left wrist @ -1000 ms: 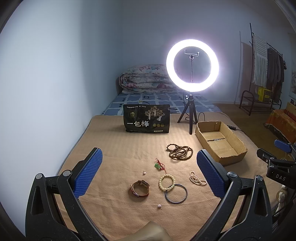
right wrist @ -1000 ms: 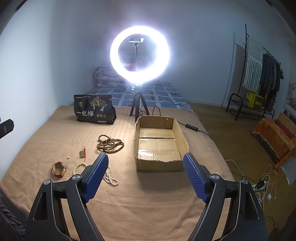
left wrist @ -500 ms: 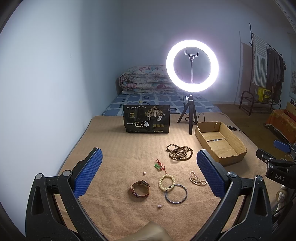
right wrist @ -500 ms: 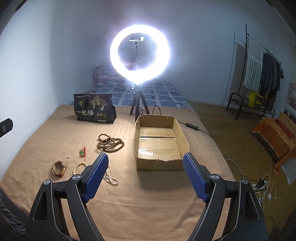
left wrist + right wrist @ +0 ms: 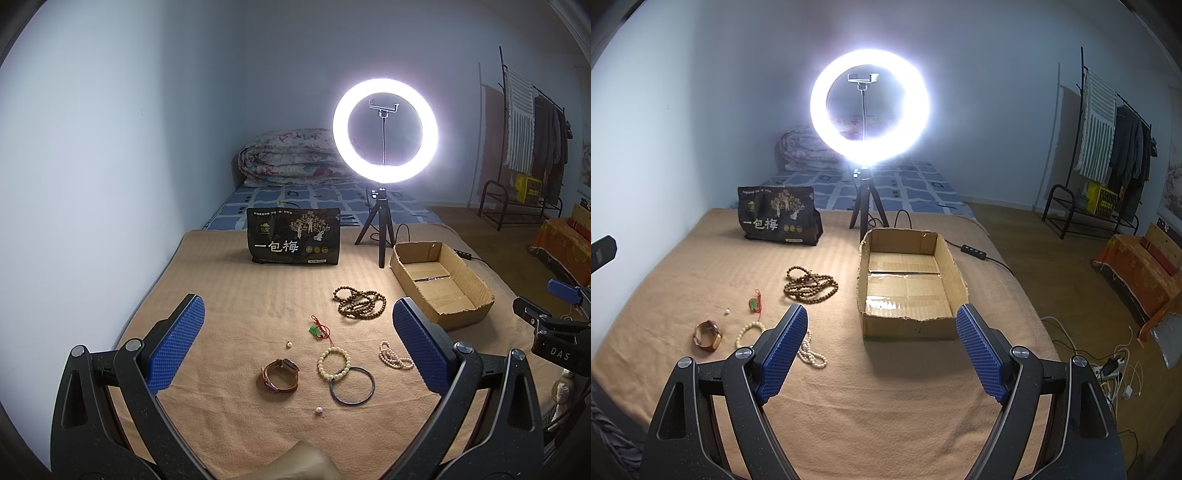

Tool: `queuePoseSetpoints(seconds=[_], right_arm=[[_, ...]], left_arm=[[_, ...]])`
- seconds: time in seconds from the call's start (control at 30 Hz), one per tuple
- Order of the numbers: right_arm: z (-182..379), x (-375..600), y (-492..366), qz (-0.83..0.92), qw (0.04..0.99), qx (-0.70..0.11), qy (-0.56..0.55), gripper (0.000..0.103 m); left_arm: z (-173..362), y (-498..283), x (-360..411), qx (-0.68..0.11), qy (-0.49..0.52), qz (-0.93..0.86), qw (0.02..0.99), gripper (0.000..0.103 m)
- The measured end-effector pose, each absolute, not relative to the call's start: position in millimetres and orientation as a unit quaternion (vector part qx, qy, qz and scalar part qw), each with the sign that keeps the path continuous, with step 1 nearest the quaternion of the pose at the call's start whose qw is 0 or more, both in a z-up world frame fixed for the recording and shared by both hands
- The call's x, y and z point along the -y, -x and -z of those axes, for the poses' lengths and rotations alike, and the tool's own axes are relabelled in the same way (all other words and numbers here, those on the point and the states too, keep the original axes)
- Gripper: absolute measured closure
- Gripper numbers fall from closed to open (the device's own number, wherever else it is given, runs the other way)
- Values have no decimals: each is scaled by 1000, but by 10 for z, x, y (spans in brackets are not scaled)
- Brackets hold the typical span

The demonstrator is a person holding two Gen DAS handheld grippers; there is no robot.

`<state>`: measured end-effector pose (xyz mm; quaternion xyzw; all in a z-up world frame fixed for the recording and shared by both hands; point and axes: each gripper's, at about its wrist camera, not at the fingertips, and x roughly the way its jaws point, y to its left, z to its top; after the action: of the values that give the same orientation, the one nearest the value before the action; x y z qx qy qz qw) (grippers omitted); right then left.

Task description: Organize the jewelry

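Jewelry (image 5: 334, 363) left of box (image 5: 441, 288), bag (image 5: 293, 236) behind.

blanket (image 5: 236, 295): tan, faint ribbed stripes
cardboard box (image 5: 951, 266): plain brown, at 3 o'clock of the beads
long bead string (image 5: 360, 301): dark brown
bead bracelet (image 5: 334, 363): cream
bangle (image 5: 352, 386): dark blue-grey, at 5 o'clock of the cream bracelet
pearl strand (image 5: 393, 356): off-white
watch (image 5: 280, 374): brown strap
pendant (image 5: 316, 329): green on red cord
snack bag (image 5: 293, 236): black, gold tree print, white lettering
pads (image 5: 173, 349): blue, dimpled grid
quilt (image 5: 291, 157): pink floral
sheet (image 5: 314, 197): blue and white checks
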<state>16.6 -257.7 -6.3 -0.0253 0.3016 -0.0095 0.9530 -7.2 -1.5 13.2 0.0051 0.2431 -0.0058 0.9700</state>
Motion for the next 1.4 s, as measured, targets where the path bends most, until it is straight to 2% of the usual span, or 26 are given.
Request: queuePoseSetpoints(seconds=[0.6, 1.0, 1.33, 1.4], right_arm=[[62, 2579, -161, 11, 953, -303, 27, 20], [95, 2564, -191, 15, 952, -305, 29, 20], [283, 2485, -328, 2, 943, -328, 61, 20], [350, 2450, -360, -9, 938, -339, 66, 20]], left_arm=[[-187, 31, -124, -253, -9, 1, 967, 0], [61, -161, -141, -282, -16, -17, 959, 0], [418, -531, -438, -343, -12, -32, 939, 0], [495, -605, -503, -361, -5, -32, 932, 5]])
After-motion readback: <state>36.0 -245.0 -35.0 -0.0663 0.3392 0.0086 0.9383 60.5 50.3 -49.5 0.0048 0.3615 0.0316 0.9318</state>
